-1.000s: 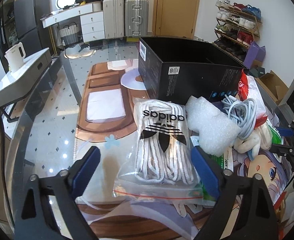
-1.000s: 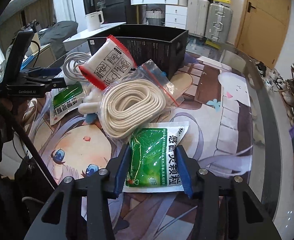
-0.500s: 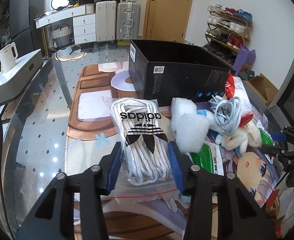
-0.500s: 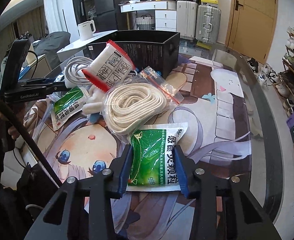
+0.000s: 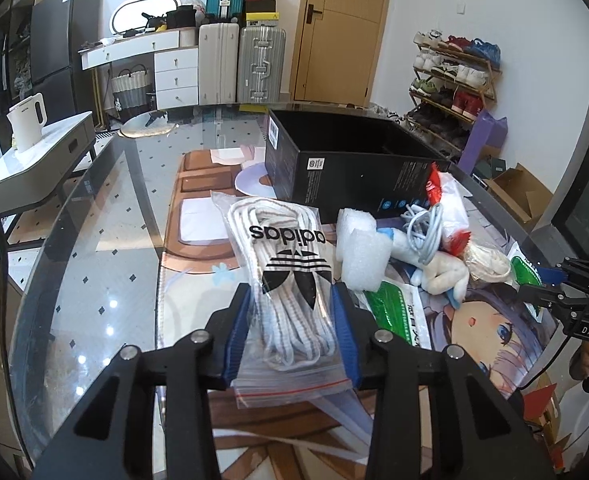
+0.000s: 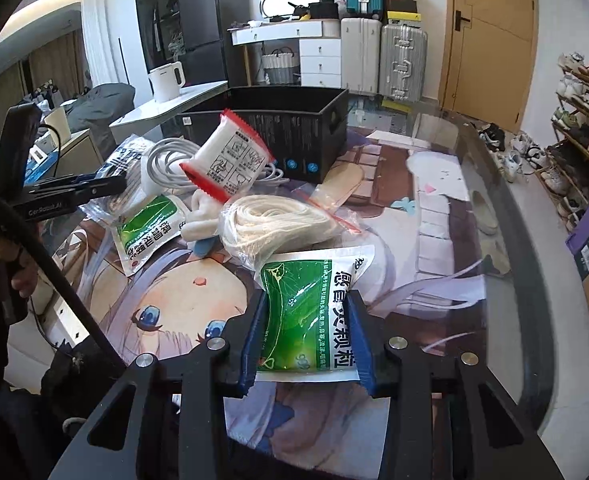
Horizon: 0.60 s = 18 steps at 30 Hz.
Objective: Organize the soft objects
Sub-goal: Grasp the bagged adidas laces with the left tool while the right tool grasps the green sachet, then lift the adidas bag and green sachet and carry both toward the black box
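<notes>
- Two soft packs are in hand: the laces bag (image 5: 290, 292) at lower centre of the left view, the green sachet (image 6: 310, 312) at lower centre of the right view.
- Left gripper (image 5: 292, 332): jaws closing, pads already pressing the bag's sides and bunching the laces between them.
- Right gripper (image 6: 306, 344): jaws pinch the sachet, which buckles between the pads.
- Laces bag looks light and limp, its plastic slick; a hold across the laces themselves, not the empty zip end, seems safer against slipping.
- Sachet looks light and pliable with granules likely inside; a mid-body grip is fine, though hard squeezing could burst a seam.
- Black box (image 5: 346, 168), upper centre, stands open behind the pile, probably the destination.
- Foam block (image 5: 364, 252) and cable (image 5: 424, 232) lie right of the bag.
</notes>
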Motion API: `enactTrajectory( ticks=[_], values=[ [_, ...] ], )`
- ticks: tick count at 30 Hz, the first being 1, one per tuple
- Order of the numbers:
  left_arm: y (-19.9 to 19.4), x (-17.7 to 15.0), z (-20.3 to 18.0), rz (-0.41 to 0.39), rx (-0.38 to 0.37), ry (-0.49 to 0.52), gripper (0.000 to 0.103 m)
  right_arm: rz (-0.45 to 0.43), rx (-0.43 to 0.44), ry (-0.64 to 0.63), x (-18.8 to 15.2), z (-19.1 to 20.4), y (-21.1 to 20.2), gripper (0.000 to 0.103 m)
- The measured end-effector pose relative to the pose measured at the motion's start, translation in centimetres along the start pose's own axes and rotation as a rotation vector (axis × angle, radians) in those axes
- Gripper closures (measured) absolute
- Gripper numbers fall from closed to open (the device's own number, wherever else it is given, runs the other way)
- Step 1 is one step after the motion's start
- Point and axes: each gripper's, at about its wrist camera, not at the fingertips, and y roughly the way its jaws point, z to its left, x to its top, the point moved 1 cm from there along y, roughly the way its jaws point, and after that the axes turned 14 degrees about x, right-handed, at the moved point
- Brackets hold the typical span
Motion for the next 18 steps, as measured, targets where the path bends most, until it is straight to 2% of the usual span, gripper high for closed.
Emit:
enactTrajectory(
  ticks=[8, 18],
  values=[
    [-1.7, 0.3, 0.3, -0.047, -0.003, -0.008, 0.065, -0.049, -0.012, 0.015, 0.2, 0.0, -1.9, 0.064],
    [-3.2, 1.3, 0.3, -0.094, -0.013, -0.011, 0.065, -0.121, -0.007, -0.027, 2.4, 1.8, -3.6, 0.064]
  ],
)
